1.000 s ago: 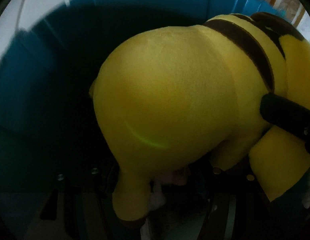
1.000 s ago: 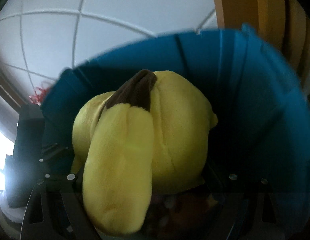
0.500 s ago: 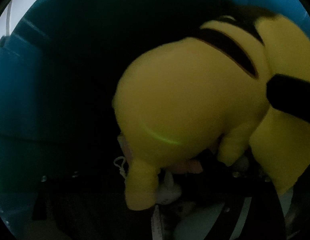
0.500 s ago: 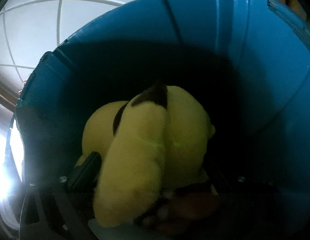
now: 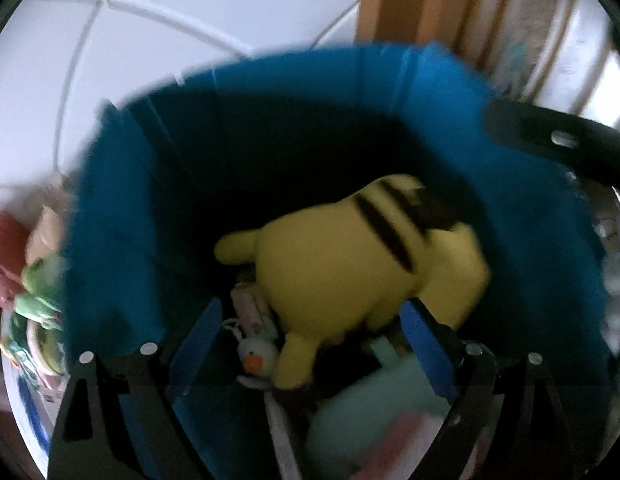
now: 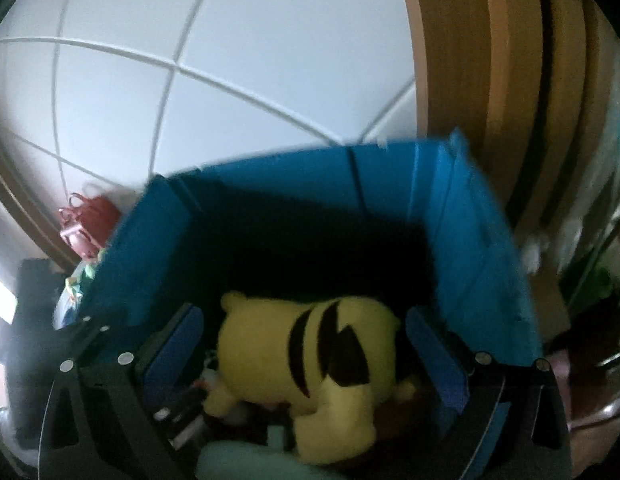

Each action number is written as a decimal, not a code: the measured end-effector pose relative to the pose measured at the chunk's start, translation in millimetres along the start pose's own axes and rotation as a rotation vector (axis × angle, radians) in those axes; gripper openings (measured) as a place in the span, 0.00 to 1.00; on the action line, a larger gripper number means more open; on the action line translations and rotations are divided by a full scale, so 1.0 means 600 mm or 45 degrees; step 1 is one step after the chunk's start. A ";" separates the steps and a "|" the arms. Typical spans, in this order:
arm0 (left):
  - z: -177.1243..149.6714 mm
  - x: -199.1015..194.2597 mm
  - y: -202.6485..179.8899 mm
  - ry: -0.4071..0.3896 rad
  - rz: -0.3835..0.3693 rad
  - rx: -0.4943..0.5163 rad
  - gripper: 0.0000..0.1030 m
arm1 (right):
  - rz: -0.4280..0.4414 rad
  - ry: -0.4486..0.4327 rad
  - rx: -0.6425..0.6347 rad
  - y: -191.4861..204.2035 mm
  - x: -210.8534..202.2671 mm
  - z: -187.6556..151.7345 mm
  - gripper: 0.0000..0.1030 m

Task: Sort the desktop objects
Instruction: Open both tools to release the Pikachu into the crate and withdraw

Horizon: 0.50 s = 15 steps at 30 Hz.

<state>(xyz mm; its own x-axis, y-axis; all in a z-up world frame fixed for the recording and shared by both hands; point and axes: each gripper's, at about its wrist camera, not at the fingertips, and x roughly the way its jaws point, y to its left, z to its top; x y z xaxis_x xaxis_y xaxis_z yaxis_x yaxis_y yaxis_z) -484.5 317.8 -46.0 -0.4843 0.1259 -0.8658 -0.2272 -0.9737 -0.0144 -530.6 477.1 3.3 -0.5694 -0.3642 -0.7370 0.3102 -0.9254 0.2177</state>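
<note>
Yellow plush toy (image 5: 349,272) lies in the blue storage bin (image 5: 110,248), on top of other toys. Left gripper (image 5: 310,340) spread wide, empty, plush just ahead between its fingers. Right gripper (image 6: 306,356) same: wide, empty, plush below it.

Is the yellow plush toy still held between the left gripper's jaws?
No, the yellow plush toy lies loose inside the blue bin, and the left gripper has its jaws spread open above it.
</note>
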 end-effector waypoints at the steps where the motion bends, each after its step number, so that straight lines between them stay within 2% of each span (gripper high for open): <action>1: -0.013 -0.034 -0.014 -0.046 0.004 0.015 0.89 | -0.001 -0.010 -0.011 0.007 -0.016 -0.002 1.00; 2: -0.027 -0.070 -0.017 -0.103 -0.005 0.022 0.92 | 0.008 -0.023 -0.021 0.021 -0.039 -0.008 1.00; 3: -0.033 -0.102 -0.050 -0.132 -0.014 0.017 0.97 | 0.018 -0.039 -0.027 0.037 -0.057 -0.013 1.00; 4: -0.046 -0.123 -0.048 -0.167 -0.029 0.003 1.00 | 0.029 -0.056 -0.033 0.053 -0.075 -0.017 1.00; 7: -0.088 -0.145 -0.002 -0.230 -0.062 -0.011 1.00 | 0.041 -0.106 -0.043 0.084 -0.130 -0.041 1.00; 12: -0.155 -0.205 0.026 -0.291 -0.062 0.009 1.00 | 0.000 -0.196 -0.105 0.130 -0.193 -0.118 1.00; 15: -0.197 -0.233 0.047 -0.316 -0.063 0.013 1.00 | -0.001 -0.258 -0.085 0.153 -0.227 -0.161 1.00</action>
<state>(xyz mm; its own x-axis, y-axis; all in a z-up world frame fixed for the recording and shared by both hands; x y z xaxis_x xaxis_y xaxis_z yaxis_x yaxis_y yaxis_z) -323.2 250.2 15.6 -0.6647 0.2171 -0.7149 -0.2635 -0.9635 -0.0477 -350.8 452.1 61.9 -0.7092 -0.3833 -0.5917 0.3553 -0.9192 0.1696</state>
